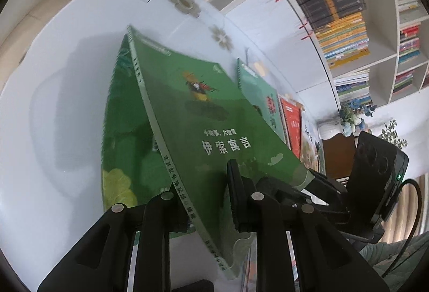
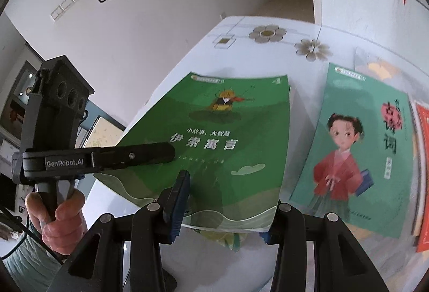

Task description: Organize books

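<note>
We have the green book point(image 2: 228, 136) lifted off the white desk point(image 2: 203, 50), held between both tongs at once. The left tongs point(image 1: 209, 184) are clenched on its spine side, at about nine o'clock of the cover as the right wrist camera sees it, one finger point(image 2: 134, 157) lying flat across the title. The right tongs point(image 2: 225, 211) are clenched on the bottom edge at six o'clock, jaws spread to either side of the lower corner region. In the left wrist view a second green book point(image 1: 120, 131) lies on the desk beneath, so we judge ours is hovering just above it, tilted.

It is a thin paperback: we judge it light, but soft. The cover bows visibly, and its glossy face looks slippery. Held by one corner alone it would likely droop and slide, so we would keep the grip near the spine, the stiffest line, and support the bottom edge.

At three o'clock of it, a teal book point(image 2: 354, 147) with a girl in red lies flat, with a red book point(image 2: 425, 171) beyond at the picture's edge. The bookshelf point(image 1: 375, 23) stands behind the desk.
</note>
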Demonstrator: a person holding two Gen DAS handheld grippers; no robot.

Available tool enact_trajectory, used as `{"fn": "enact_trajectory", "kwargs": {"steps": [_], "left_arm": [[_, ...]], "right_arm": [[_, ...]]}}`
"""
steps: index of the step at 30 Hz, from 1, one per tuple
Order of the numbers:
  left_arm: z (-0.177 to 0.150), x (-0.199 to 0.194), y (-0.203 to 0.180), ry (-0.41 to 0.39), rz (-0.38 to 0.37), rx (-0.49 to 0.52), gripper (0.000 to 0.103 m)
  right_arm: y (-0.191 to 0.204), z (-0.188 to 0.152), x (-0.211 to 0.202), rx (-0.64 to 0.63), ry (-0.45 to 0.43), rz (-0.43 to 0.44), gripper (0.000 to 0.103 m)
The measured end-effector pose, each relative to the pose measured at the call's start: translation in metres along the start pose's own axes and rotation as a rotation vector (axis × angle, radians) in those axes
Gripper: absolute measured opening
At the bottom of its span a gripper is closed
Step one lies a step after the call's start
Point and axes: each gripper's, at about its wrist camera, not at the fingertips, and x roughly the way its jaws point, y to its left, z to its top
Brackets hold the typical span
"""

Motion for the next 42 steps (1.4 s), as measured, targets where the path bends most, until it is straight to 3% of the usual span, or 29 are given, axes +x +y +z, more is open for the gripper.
{"fn": "enact_trajectory", "kwargs": {"steps": [9,15,22,25,28,30,33,38,42], "left_arm": [[-0.015,0.004,0.020,0.030,0.045,-0.053,0.026],[-0.024,0.000,0.037,0.026,0.091,-0.104,0.026],[-0.037,-0.020,0.049,-0.032,0.124,-0.149,0.026],[-0.041,-0.030,0.051,-0.061,0.185,-0.162,0.026],[-0.040,-0.034,0.049,-0.046,0.280,-0.147,0.026],[-0.038,-0.035,0.047,-0.037,0.305,-0.137,0.026],[-0.034,-0.038,0.034,-0.035,0.356,-0.085,0.026],[-0.026,-0.035,0.003,-0.027,0.395,0.015,0.028],[-0.014,-0.012,-0.038,0.013,0.399,0.143,0.029]], "right_arm": [[0.008,-0.014,0.017,-0.016,0.055,0.002,0.043],[0.012,-0.022,0.031,-0.026,0.100,0.007,0.043],[0.008,-0.030,0.039,-0.019,0.140,0.016,0.043],[0.006,-0.042,0.043,-0.015,0.187,0.022,0.043],[0.005,-0.057,0.036,-0.039,0.204,0.031,0.047],[0.004,-0.066,0.032,-0.049,0.224,0.031,0.056],[-0.009,-0.081,0.021,-0.050,0.240,0.027,0.058],[-0.059,-0.100,-0.016,0.075,0.212,0.014,0.058],[-0.100,-0.107,-0.052,0.154,0.151,-0.087,0.058]]}}
